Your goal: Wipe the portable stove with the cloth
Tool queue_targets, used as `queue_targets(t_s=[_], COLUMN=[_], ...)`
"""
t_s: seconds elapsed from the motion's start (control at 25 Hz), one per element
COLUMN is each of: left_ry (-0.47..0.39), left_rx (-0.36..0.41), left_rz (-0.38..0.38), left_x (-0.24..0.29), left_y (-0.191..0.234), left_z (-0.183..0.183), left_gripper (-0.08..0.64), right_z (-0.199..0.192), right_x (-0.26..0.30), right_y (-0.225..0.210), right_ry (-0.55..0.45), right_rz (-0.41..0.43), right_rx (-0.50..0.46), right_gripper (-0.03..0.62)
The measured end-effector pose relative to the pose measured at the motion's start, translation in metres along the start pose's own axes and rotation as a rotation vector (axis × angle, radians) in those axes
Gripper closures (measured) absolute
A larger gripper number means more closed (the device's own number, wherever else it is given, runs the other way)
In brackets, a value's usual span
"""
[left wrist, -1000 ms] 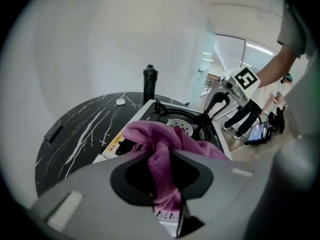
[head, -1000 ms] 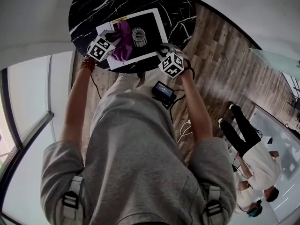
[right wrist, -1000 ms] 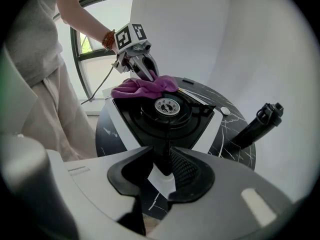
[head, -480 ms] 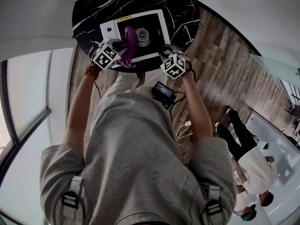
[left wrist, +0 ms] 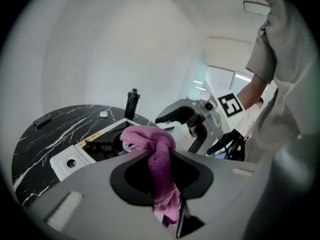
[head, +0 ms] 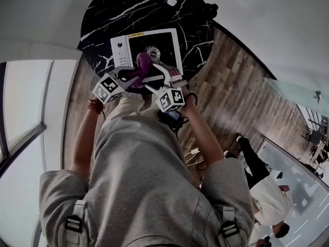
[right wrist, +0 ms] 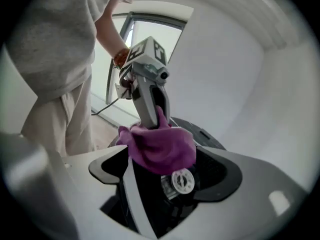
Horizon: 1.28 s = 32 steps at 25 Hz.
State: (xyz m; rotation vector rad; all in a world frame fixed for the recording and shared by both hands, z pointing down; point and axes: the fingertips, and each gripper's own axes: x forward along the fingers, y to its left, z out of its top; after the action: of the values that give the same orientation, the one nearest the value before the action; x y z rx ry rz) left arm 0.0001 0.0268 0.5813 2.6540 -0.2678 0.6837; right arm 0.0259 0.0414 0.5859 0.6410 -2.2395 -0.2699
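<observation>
Both hands have drawn back toward us and risen, so the cloth [head: 142, 65] that lay on the portable stove [head: 165, 41] now hangs clear of it, over the stove's near edge. Our left tongs [head: 134, 75] pinch the cloth in a bunched fold, with a tail trailing back between the jaws. Our right tongs [head: 160, 79], formerly pressed together at the stove's right side, have just been opening and now stand spread, aimed at the hanging bundle without pressing on it.

We judge the danger to be a fumbled handover. If the left tongs let go before the right ones bite, the cloth could fall past the worktop [head: 118, 9] edge to the floor. Lowered carelessly, it might also snag on the burner [head: 152, 53].
</observation>
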Motion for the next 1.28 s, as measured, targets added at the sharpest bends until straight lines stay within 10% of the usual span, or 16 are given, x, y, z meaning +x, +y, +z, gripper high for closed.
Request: queue_targets(t_s=[0.16,0.32,0.52,0.8,1.0,1.12,1.28], left_ry=[-0.170,-0.291,-0.368,-0.464,-0.424,-0.370,-0.220], left_rx=[-0.004,0.020,0.032,0.094,0.115,0.236,0.387], left_rz=[-0.064,-0.020,0.112,0.144,0.109,0.116,0.168], left_x=[-0.025,-0.048,-0.068,-0.069,-0.060,-0.047,-0.018], left_y=[-0.029,-0.027,-0.001,0.005,0.000,-0.008,-0.012], left_z=[0.058,0.093,0.095,0.108,0.108,0.103,0.077], left_gripper=[0.480,0.477,0.467,0.465,0.465,0.465,0.463], right_z=[0.035,0.049,0.074,0.086,0.091,0.085,0.068], right_x=[0.009,0.004,-0.032,-0.051,-0.069,-0.058,-0.022], right_y=[-0.005,-0.029,-0.062,-0.070,-0.078,-0.091,-0.079], right_ry=[-0.066,-0.137,-0.372,-0.529,-0.694,-0.686,-0.441], right_rz=[-0.016,-0.051,0.096,0.375,0.614,0.567,0.438], right_rx=[-0.008,0.101,0.542,0.906,1.166,1.303,1.211], right_gripper=[0.208,0.538,0.540,0.522,0.334,0.358,0.437])
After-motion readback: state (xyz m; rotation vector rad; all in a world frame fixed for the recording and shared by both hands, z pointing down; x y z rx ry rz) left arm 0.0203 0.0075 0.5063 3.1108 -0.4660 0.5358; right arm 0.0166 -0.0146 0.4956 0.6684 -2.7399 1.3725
